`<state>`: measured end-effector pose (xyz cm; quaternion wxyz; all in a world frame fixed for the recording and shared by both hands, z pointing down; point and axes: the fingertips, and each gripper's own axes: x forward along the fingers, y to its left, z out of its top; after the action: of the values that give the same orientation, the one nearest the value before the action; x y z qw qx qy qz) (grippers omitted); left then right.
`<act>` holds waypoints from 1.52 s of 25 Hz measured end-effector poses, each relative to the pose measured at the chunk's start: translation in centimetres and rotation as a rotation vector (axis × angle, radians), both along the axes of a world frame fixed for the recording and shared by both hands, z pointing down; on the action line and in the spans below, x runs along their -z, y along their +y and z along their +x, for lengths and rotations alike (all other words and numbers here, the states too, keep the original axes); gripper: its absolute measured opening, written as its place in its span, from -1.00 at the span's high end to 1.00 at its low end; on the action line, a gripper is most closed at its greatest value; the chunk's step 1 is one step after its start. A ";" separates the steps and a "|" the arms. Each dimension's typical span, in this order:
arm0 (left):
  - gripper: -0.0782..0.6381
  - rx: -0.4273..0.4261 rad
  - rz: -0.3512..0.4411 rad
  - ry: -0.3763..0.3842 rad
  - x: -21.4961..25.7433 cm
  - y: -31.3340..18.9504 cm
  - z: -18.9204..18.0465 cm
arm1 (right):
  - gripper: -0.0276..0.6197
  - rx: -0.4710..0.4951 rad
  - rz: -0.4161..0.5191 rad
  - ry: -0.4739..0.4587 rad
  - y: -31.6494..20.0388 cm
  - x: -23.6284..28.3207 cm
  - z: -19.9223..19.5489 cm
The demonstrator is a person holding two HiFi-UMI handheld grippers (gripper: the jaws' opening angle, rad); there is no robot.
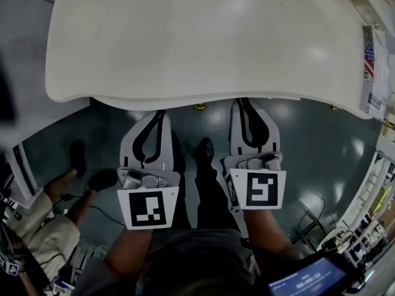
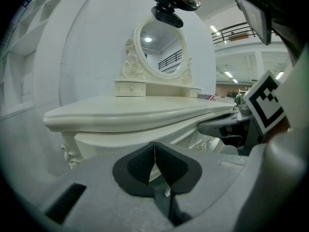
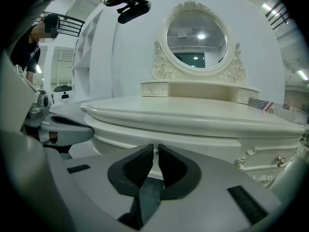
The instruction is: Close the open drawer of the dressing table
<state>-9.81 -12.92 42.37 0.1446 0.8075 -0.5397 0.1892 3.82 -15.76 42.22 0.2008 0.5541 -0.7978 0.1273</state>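
The white dressing table fills the top of the head view, seen from above. Under its front edge runs a pale drawer front with a small brass knob; how far it stands out I cannot tell. My left gripper and right gripper are side by side just below that edge, tips towards it. Both are shut and hold nothing. In the left gripper view the shut gripper faces the panel under the tabletop. In the right gripper view the gripper faces the same front.
An oval mirror and small top drawers stand at the table's back. Side drawers with ornate handles are at the right. A box with a flag lies on the table's right end. A person crouches at the left on the floor.
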 end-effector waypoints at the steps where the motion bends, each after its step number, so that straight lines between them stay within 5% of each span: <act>1: 0.73 0.001 0.003 0.001 0.0 -0.1 0.0 | 0.86 0.000 0.001 0.000 -0.1 0.0 0.0; 38: 0.73 0.002 0.038 0.014 0.2 -2.3 -0.1 | 0.86 -0.004 0.035 0.017 -2.3 0.0 -0.6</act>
<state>-9.94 -15.20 42.18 0.1331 0.8109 -0.5429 0.1732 3.25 -18.07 42.22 0.1975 0.5600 -0.7972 0.1090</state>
